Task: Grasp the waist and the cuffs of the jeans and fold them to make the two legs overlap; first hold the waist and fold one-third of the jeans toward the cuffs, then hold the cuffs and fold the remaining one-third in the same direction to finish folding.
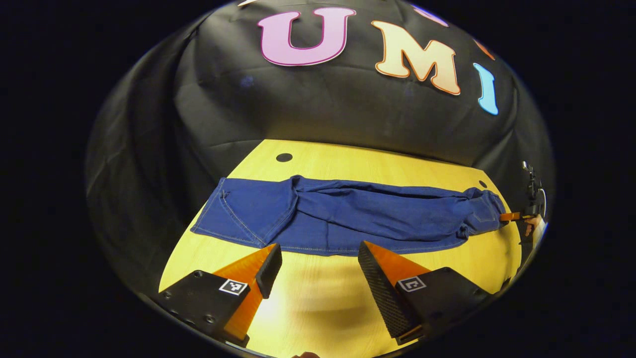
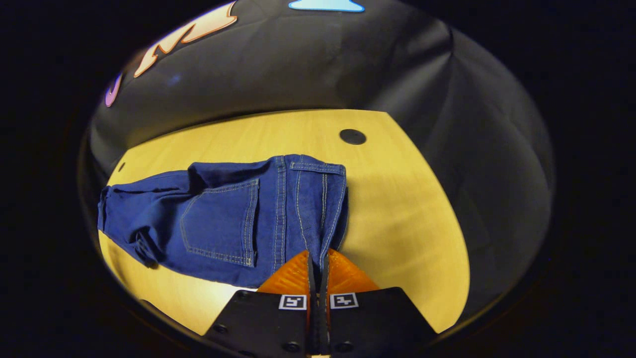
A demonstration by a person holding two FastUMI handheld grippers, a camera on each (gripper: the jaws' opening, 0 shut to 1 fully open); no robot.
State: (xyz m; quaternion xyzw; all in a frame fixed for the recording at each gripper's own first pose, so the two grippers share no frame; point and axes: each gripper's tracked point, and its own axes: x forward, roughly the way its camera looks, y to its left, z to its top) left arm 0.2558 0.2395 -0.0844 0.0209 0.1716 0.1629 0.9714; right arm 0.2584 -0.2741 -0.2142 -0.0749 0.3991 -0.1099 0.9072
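Observation:
Blue jeans [image 1: 348, 219] lie lengthwise across the yellow table [image 1: 318, 303], the two legs stacked one on the other. In the left gripper view the cuffs [image 1: 223, 211] are at the left and the waist [image 1: 484, 211] at the right. My left gripper [image 1: 318, 252] hovers open just before the jeans' near edge, nothing between its fingers. My right gripper [image 2: 316, 261] is shut on the waistband [image 2: 318, 209], whose corner runs down between its fingers, with the back pocket [image 2: 221, 221] to the left. From the left gripper view that right gripper [image 1: 512, 217] shows at the waist end, a hand [image 1: 534, 226] behind it.
Black cloth walls surround the table on the far and side edges. Round dark holes sit in the tabletop near its far corners [image 1: 284, 157] [image 2: 353, 136]. Bare wood lies right of the waist [image 2: 397, 209] and in front of the jeans.

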